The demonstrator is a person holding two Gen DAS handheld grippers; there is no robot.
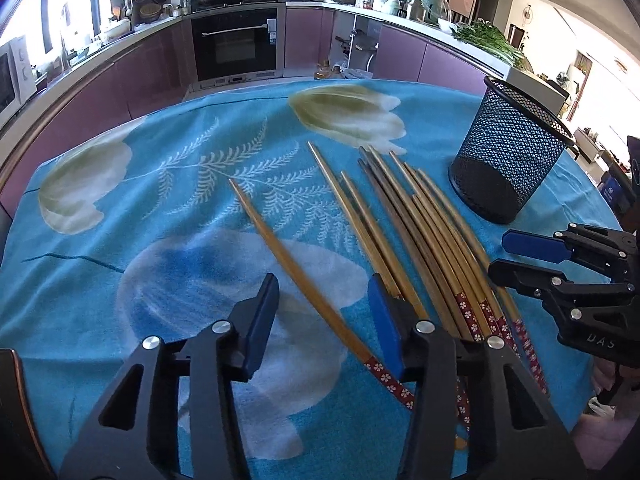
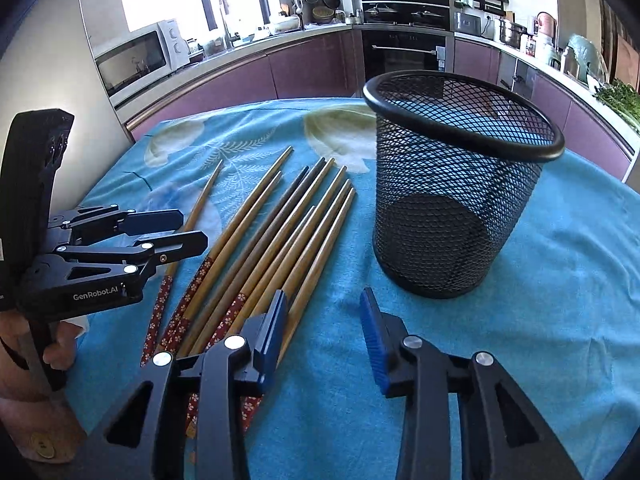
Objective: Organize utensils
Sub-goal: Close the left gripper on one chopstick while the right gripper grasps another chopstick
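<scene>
Standing empty, mesh cup [image 2: 460,200] beside loose chopsticks [image 2: 280,232]; both claws [image 1: 324,312] [image 2: 324,320] part-open, gripping nothing.

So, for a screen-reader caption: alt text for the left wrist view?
The left gripper, open, straddles a lone chopstick on a blue floral cloth; more chopsticks and an empty mesh cup lie to its right.

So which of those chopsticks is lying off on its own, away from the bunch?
The lone chopstick, leftmost on the blue cloth. It lies apart with bare cloth on both sides, between the left gripper fingers, while the others lie bunched together toward the mesh cup.
</scene>
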